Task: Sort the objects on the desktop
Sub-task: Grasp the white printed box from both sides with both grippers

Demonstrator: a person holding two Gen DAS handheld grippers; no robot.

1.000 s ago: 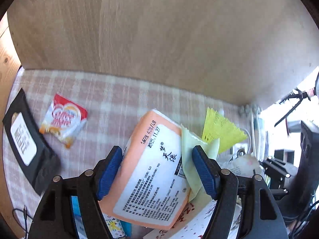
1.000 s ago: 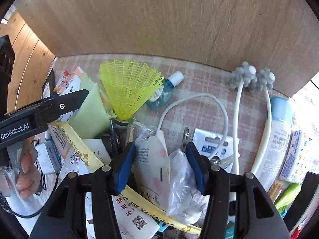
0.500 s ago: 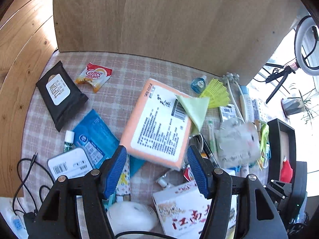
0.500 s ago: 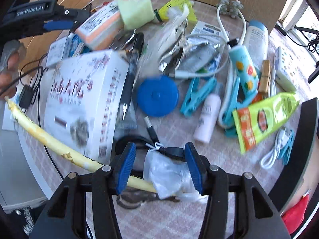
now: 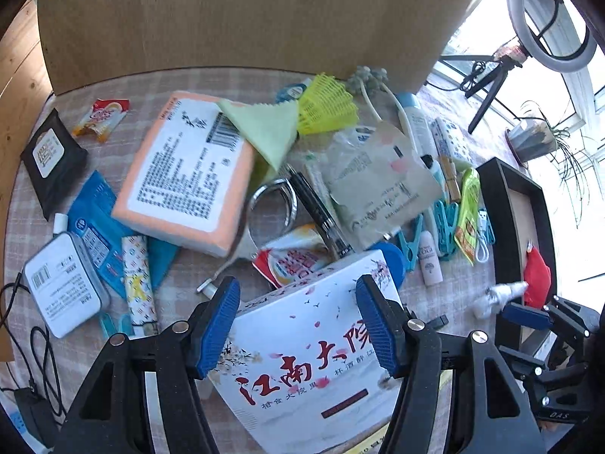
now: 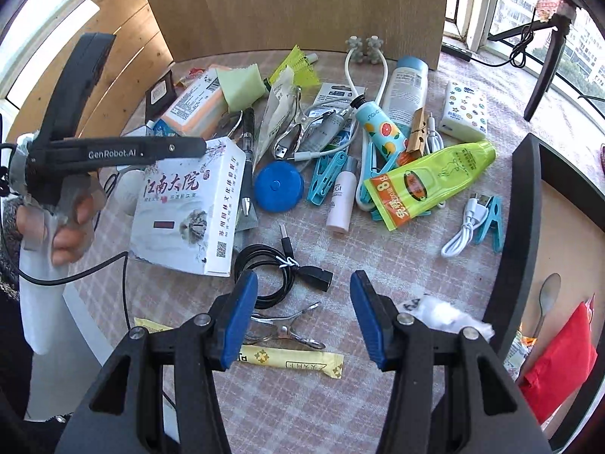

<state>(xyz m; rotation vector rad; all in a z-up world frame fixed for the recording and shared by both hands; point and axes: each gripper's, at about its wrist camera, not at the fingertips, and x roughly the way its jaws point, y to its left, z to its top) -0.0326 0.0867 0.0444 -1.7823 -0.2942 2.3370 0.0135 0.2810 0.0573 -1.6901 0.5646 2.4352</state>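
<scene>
Tongs on the left [image 5: 298, 321] gape wide and empty above the white box [image 5: 314, 355], whose long axis runs roughly away from them, between the pads. Right of it, the coiled black cable [image 6: 272, 272] lies just ahead of the right tongs [image 6: 304, 317], also spread and holding nothing. The left hand seems nearer the box, though distortion blurs height.

Four blue clothespins [image 6: 326, 177], one wooden [image 6: 417, 131]
</scene>
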